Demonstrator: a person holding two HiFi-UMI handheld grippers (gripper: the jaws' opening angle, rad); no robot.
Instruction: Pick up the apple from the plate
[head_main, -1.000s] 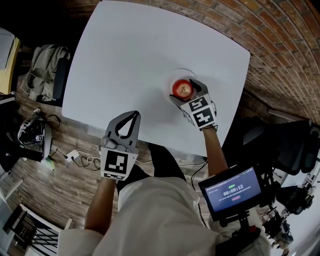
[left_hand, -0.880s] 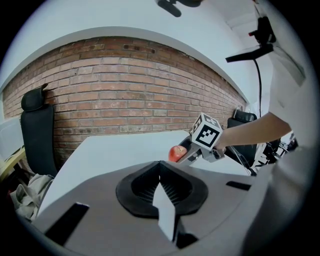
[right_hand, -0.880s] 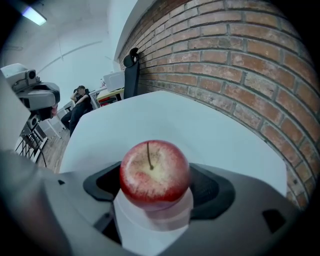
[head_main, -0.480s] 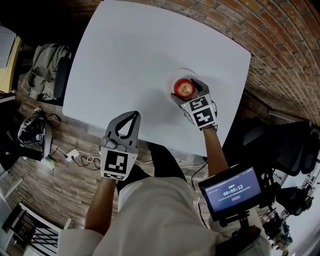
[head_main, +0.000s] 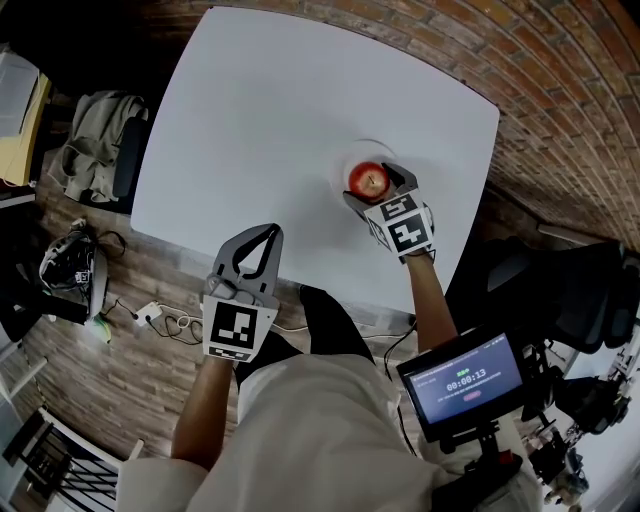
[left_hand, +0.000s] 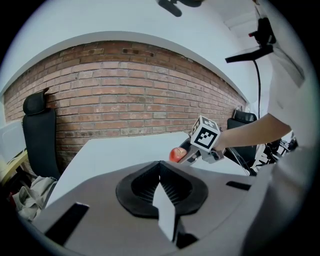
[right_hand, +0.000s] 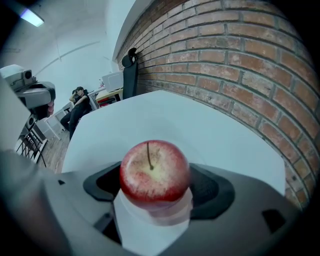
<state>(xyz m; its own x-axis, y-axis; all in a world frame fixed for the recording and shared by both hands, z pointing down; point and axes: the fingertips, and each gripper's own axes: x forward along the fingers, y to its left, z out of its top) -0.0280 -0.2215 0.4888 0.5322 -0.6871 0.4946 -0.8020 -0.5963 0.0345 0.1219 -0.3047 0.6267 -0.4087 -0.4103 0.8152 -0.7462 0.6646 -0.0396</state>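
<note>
A red apple with a yellowish top and a thin stem sits between the jaws of my right gripper, which is shut on it. The right gripper view shows the apple filling the gap between the dark pads. A white plate lies just beyond and under it on the white table; whether the apple still touches the plate I cannot tell. My left gripper hangs over the table's near edge, shut and empty. From its view the apple shows in the right gripper ahead.
A chair draped with clothes stands left of the table. Cables and a plug lie on the wooden floor. A screen showing a timer is at lower right, with black office chairs beyond. A brick wall lies behind the table.
The right gripper and the apple have shifted very slightly toward the table's near edge. The left gripper has stayed where it was.
</note>
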